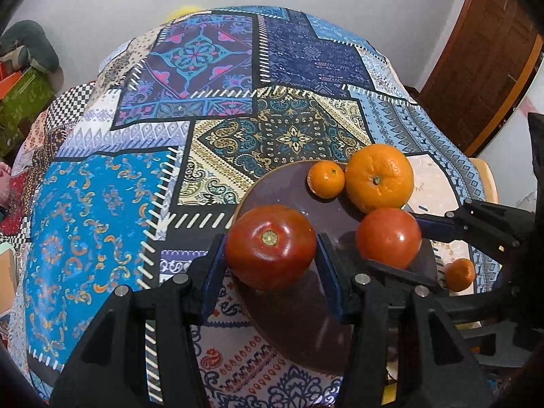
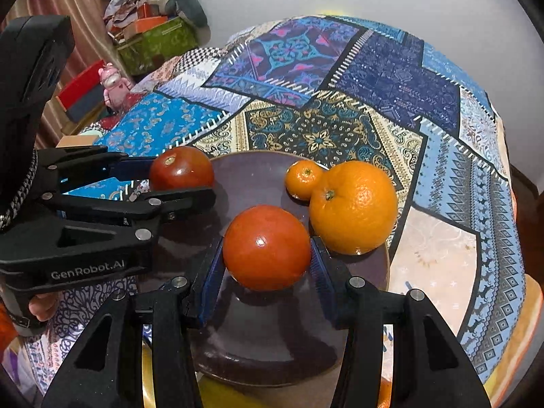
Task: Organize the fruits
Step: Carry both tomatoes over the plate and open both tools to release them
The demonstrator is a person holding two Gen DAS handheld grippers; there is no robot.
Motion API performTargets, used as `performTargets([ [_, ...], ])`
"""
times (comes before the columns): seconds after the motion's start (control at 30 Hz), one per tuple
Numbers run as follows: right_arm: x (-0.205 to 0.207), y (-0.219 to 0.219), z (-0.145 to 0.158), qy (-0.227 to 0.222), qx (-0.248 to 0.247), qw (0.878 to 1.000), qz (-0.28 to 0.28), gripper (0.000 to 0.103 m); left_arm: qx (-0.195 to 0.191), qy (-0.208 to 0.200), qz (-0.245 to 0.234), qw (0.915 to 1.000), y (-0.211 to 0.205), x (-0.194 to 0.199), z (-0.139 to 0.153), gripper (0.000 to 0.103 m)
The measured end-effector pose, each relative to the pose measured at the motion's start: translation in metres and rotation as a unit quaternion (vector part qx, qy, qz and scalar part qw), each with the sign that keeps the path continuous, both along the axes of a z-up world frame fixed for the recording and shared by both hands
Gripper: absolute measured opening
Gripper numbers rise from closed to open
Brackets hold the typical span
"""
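Gripping a tomato apiece over the brown plate [image 2: 357, 272], the left gripper [image 1: 272, 258] and right gripper [image 2: 267, 251] are pinching dark tomato [image 1: 271, 246] and lighter tomato [image 2: 267, 247] — a hard squeeze is risking bruised, split skin.

Both wrist views are aimed close and downward along the fingers, from left and right; the plate [image 1: 289, 183] [image 2: 251, 170] is shared.

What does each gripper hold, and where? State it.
The left gripper clasps the dark red tomato by its sides; the right gripper clasps the lighter tomato likewise, both over the plate.
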State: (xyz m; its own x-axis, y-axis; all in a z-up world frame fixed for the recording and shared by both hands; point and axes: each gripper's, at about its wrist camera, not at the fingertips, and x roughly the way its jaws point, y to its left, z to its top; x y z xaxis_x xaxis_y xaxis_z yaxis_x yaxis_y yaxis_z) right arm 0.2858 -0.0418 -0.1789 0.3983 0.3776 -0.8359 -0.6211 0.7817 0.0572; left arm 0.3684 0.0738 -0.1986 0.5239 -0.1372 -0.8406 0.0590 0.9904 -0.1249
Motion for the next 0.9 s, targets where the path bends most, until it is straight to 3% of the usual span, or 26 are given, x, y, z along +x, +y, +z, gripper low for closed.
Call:
performTargets([
  [0.37,0.003,0.001,-0.001,0.002,-0.007,1.000,-0.002,0.047,0.001,-0.005,0.000,1.0000,-0.003,0.000,0.003,0.051],
  [0.9,-0.040,-0.045,0.058,-0.069,0.041,0.996,-0.042,0.050,0.014,-0.068,-0.013,0.9975,-0.014,-0.072,0.075,0.053],
])
